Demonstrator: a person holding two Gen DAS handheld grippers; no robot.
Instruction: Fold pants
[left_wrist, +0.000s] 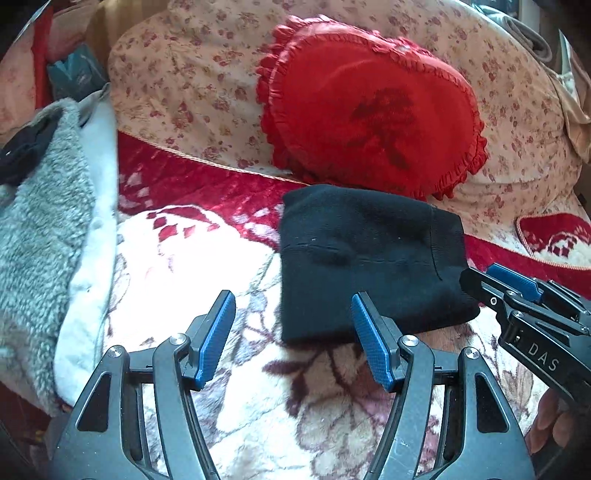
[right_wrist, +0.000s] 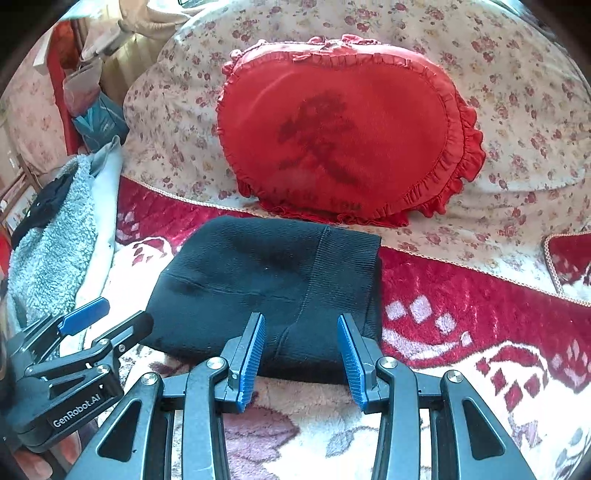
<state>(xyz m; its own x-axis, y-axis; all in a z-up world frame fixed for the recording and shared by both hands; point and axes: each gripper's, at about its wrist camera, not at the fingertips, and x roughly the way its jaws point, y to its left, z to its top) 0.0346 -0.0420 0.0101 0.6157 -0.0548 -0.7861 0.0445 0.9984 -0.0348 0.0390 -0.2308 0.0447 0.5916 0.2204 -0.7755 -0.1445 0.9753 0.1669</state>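
Note:
The black knit pants (left_wrist: 369, 258) lie folded into a compact rectangle on the red and white floral blanket (left_wrist: 207, 258). They also show in the right wrist view (right_wrist: 266, 291). My left gripper (left_wrist: 293, 314) is open and empty, just in front of the pants' near left corner. My right gripper (right_wrist: 301, 332) is open and empty, its fingertips over the pants' near edge. The right gripper shows in the left wrist view (left_wrist: 491, 280) at the pants' right edge. The left gripper shows in the right wrist view (right_wrist: 110, 317) at their left side.
A red heart-shaped frilled cushion (left_wrist: 369, 107) leans on a floral pillow (left_wrist: 184, 74) right behind the pants. A grey fleece garment with white lining (left_wrist: 44, 229) is piled at the left. A small red patterned cushion (left_wrist: 554, 236) lies at the far right.

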